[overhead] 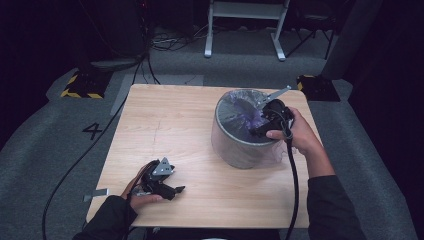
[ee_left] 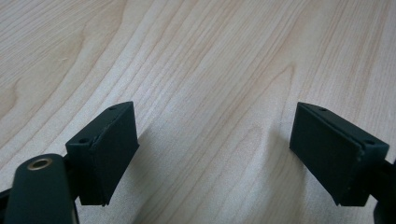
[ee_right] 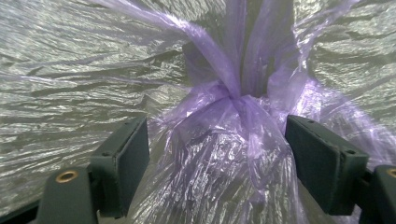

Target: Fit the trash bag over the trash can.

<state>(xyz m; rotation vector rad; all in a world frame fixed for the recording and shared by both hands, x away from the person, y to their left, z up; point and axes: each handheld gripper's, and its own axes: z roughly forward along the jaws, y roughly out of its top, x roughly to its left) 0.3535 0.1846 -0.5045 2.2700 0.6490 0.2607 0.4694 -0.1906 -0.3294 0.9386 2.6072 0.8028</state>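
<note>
Reaching over the rim of a round grey bin (overhead: 240, 150) lined with clear crinkled plastic film, the right gripper (overhead: 264, 125) sits inside the bin's mouth at the far right part of the light wooden table (overhead: 170, 125). In the right gripper view its two black jaws stand wide apart on either side of a knotted purple plastic bag (ee_right: 233, 140), level with the knot where the film gathers and fans upward; neither pad visibly presses the bag, so the grip is released. Silvery wrinkled liner (ee_right: 70, 70) surrounds the bag on all sides. From the high view, the person's right hand (overhead: 300, 132) wraps the gripper's handle just outside the bin's rim, and a black cable (overhead: 292, 185) trails down along the forearm.

Near the table's front left corner, the left gripper (overhead: 172, 190) rests low over the bare wood, held by the left hand (overhead: 140, 192). In the left gripper view its jaws are spread apart with only wood grain between them, holding nothing.
</note>
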